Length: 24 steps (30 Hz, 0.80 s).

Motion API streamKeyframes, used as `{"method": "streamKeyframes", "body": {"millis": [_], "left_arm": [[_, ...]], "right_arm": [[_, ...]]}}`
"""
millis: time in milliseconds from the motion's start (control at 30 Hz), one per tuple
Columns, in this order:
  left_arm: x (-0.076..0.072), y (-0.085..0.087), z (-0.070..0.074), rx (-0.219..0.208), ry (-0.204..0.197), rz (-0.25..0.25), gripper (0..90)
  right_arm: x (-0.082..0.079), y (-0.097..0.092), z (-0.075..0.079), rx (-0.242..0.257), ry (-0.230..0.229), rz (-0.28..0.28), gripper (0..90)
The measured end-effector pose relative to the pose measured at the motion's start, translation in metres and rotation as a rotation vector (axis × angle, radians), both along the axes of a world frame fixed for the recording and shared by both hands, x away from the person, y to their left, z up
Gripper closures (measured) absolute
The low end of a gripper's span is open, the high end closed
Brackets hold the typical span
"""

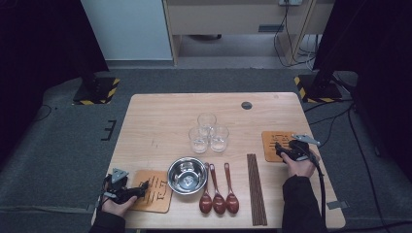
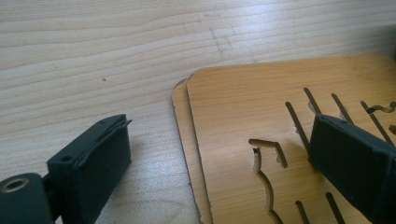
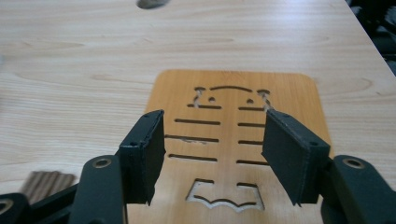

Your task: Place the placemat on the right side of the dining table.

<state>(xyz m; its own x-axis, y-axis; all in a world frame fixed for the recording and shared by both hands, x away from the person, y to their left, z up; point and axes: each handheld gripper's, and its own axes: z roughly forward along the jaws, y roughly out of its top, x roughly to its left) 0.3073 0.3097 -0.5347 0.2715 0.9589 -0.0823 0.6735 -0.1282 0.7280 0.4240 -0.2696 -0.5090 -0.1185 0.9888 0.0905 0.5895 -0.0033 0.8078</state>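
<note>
Grey carpet and dark curtains are seen around a pale wooden table in the high view. Two bamboo mats are laid on it: the right mat near the right edge, the left mat at the near left corner (in the left gripper view it proves to be two mats stacked, a second edge peeping out beneath). A steel bowl, three glasses, chopsticks and three wooden spoons are set between them.

The right gripper is held low over the right mat, its jaws spread wide and released, nothing pressed between them. The left gripper is likewise open: one finger is over the stacked mat, whether touching cannot be told; the other is over bare table, gripping nothing.
</note>
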Motion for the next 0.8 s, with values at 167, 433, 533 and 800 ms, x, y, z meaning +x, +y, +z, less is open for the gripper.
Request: {"method": "streamKeyframes", "body": {"millis": [167,433,533,800], "left_arm": [[0.000,0.000,0.000,0.000,0.000,-0.001,4.8],[0.000,0.000,0.000,0.000,0.000,-0.001,4.8],[0.000,0.000,0.000,-0.001,0.000,-0.002,4.8],[0.000,0.000,0.000,0.000,0.001,-0.002,4.7]], "right_arm": [[-0.004,-0.001,0.009,0.041,-0.035,0.069,39.0],[-0.008,0.005,0.025,0.080,-0.091,0.198,39.3],[-0.010,0.011,0.031,0.110,-0.106,0.244,39.3],[-0.015,0.028,0.047,0.178,-0.131,0.379,42.9]]}}
